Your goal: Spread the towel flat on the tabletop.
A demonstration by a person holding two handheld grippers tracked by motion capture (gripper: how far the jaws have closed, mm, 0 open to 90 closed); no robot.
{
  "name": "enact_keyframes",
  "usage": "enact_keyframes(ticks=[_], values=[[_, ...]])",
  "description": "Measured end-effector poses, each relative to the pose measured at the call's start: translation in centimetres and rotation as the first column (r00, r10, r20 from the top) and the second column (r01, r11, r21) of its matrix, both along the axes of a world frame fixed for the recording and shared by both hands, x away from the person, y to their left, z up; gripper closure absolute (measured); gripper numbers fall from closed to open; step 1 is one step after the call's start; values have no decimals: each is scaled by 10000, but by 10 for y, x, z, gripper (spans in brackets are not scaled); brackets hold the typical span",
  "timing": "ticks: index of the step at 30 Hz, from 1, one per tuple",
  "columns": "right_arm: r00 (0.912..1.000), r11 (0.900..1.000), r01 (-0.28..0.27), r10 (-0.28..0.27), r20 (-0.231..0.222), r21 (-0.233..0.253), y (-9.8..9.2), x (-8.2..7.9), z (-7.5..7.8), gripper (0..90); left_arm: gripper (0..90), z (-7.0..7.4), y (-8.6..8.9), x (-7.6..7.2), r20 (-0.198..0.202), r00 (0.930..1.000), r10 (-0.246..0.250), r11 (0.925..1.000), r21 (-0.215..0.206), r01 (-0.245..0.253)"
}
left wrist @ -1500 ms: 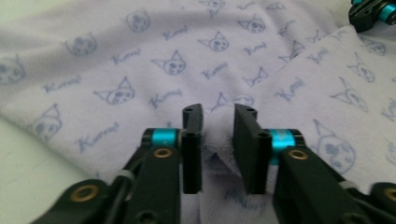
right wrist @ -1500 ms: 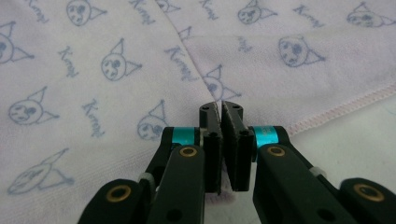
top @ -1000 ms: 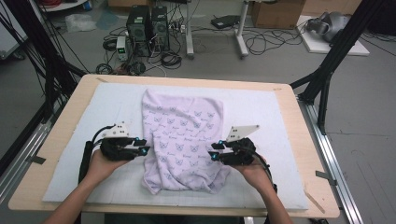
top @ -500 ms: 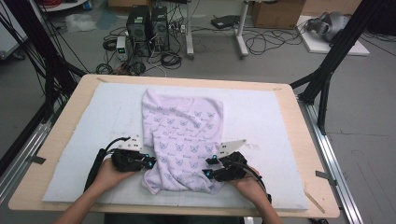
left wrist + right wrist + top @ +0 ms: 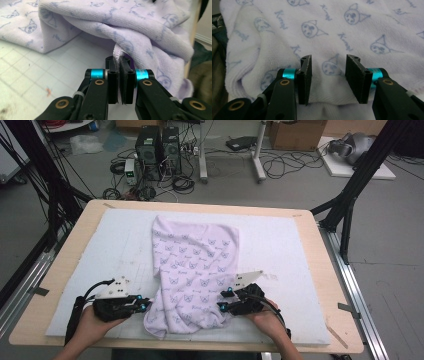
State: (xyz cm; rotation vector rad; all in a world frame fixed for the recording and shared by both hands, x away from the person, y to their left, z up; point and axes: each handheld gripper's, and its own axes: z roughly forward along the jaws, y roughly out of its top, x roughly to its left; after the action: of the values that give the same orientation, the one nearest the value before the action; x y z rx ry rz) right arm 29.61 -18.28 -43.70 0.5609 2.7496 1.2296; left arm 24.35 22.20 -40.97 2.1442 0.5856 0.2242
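Note:
A pale lilac towel (image 5: 195,270) printed with small blue cat faces lies folded lengthwise down the middle of the white mat. My left gripper (image 5: 145,306) is at the towel's near left corner, shut on a thin edge of the towel (image 5: 117,51), which lifts the cloth off the mat. My right gripper (image 5: 220,307) is at the near right edge, open. Its jaws straddle the folded towel (image 5: 329,67) and the cloth lies between and beyond them.
The white gridded mat (image 5: 300,260) covers a wooden table (image 5: 330,285). Bare mat lies left and right of the towel. Beyond the far edge the floor holds computer towers (image 5: 157,145), cables and black frame legs (image 5: 350,195).
Both grippers have moved from the towel's middle sides toward the near edge. The left one has shut on the near left corner, and the near end of the towel has bunched up.

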Motion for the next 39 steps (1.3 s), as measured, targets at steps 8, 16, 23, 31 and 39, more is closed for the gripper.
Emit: enact_keyframes(ticks=[8, 16, 23, 31, 39], values=[[10000, 10000, -42, 42, 16, 50, -1, -2, 2, 580, 688, -1, 9, -12, -7, 9996, 290, 9991, -294, -290], [9968, 9937, -732, 700, 396, 850, 2, -26, 20, 525, 585, -4, -9, 3, -244, 9987, -445, 9971, -625, 429], [9929, 9925, -1190, 1192, -47, 287, 15, -29, 1, 686, 858, -22, -41, 17, -780, 9893, -1236, 9923, -96, 1233], [9955, 9911, -847, 799, 503, 1028, 3, -24, 38, 850, 879, 9, -22, 24, 9, 9998, -189, 9934, -1130, 189], [9800, 9915, 1079, -1184, 1596, 733, -21, 25, 78, 850, 880, 36, -12, 67, 749, 9801, 1836, 9718, -1637, -1695]])
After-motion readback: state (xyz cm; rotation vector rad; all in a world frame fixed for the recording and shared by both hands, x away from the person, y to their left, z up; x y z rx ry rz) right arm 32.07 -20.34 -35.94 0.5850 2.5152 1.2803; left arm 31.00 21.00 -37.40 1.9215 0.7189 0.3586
